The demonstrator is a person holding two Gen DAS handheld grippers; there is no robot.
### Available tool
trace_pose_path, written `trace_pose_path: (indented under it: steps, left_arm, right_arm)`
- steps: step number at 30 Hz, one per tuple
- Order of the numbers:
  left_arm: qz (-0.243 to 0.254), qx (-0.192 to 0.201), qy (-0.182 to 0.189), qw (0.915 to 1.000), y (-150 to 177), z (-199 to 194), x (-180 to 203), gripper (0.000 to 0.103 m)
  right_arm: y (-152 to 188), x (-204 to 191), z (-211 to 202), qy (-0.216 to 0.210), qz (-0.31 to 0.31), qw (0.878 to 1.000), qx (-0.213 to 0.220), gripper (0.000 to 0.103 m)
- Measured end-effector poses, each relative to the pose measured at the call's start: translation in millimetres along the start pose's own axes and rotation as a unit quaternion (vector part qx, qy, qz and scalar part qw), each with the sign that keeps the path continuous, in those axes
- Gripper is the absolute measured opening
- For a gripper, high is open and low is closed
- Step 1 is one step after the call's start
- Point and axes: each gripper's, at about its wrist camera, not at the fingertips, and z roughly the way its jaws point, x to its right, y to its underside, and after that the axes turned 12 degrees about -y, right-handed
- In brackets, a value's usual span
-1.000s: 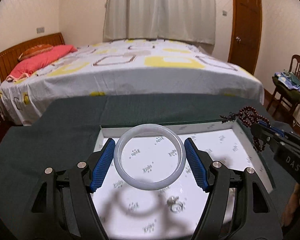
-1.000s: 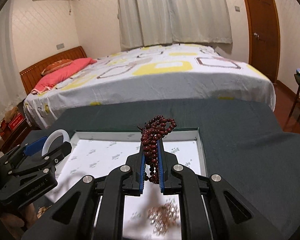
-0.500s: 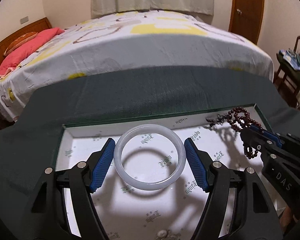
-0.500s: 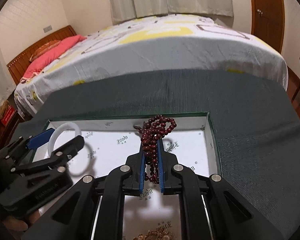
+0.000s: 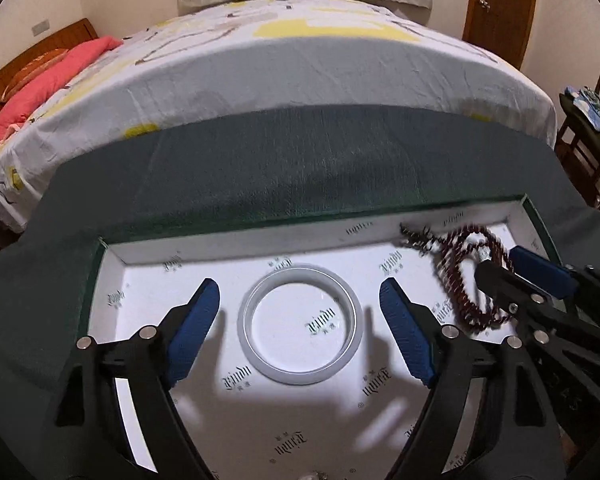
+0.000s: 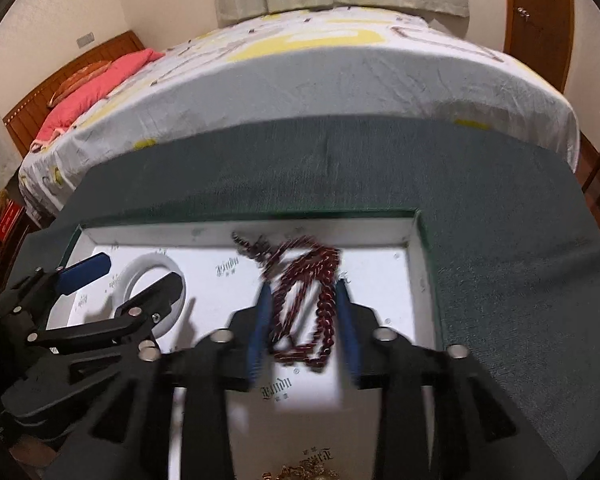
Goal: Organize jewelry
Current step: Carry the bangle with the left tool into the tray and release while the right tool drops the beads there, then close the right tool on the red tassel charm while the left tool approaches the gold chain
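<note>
A white bangle [image 5: 300, 324] lies flat on the white lining of the open green-edged box [image 5: 312, 230]. My left gripper [image 5: 300, 320] is open, its blue pads either side of the bangle and clear of it. The bangle also shows in the right wrist view [image 6: 140, 280]. A dark red bead string [image 6: 304, 312], blurred by motion, lies between the parted pads of my right gripper [image 6: 302, 324], which is open. The beads also show in the left wrist view [image 5: 466, 276], just left of the right gripper [image 5: 536, 280].
The box sits on a dark green cloth [image 5: 300, 168] over a table. A bed [image 5: 292, 48] stands close behind. A gold-coloured piece [image 6: 300, 472] lies in the box near its front. A wooden chair [image 5: 588, 128] stands far right.
Both grippers tilted down toward the box and opened. The bangle left the left pads and now lies on the lining. The bead string slipped from the right pads, still moving.
</note>
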Motion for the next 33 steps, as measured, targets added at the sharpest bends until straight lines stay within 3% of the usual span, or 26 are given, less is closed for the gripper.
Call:
trace_pose_path:
  steps: [3,11,18,25,33]
  left_arm:
    - [0.003,0.011,-0.003,0.9999,-1,-6,-3,0.084]
    - [-0.008,0.091,0.007,0.9958,16,-66,-23,0.085]
    - [-0.025,0.148,-0.008,0.9886,50,-121,-49,0.085]
    - [-0.042,0.161,-0.017,0.9859,85,-151,-73,0.085]
    - [-0.056,0.145,-0.019,0.9876,117,-161,-86,0.085]
  right_arm:
    - [2,0,-8,0.003,-0.005,1.0,0.012,0.048]
    - [25,-18,-66,-0.003,-0.016,0.996,0.086,0.049]
    - [58,-36,-107,-0.002,-0.02,0.993,0.117,0.049]
    - [95,-53,-129,0.002,-0.032,0.992,0.12,0.049]
    - [131,-68,-140,-0.004,-0.04,0.993,0.114,0.049]
